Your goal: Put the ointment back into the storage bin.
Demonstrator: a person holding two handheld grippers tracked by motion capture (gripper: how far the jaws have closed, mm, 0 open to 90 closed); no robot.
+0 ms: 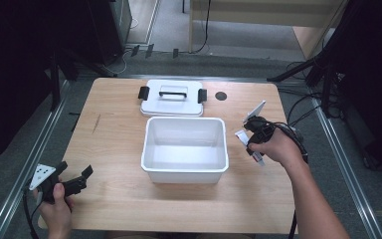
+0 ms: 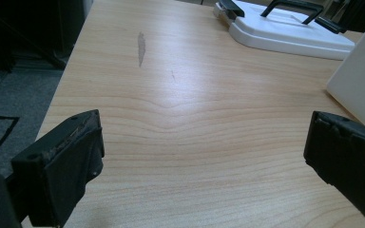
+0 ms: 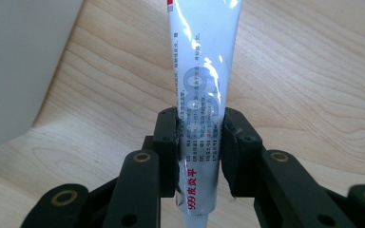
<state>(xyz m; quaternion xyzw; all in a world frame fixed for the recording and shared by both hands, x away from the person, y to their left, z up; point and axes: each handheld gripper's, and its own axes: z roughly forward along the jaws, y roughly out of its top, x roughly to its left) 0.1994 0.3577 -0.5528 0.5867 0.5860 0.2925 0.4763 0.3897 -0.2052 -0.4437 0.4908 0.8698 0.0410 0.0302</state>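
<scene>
The tube (image 3: 202,90) is glossy silver-white with grey numerals, fine dark print and red characters near its lower end. The jaws that clamp it are black, with brass-coloured rivets. The bin (image 1: 185,149) is plain white. Behind the bin, the lid (image 1: 172,102) is white with a black handle and black clips. The table (image 1: 114,149) is pale wood with wavy grain, a grey smear left of the bin, and a black round spot right of the lid.
</scene>
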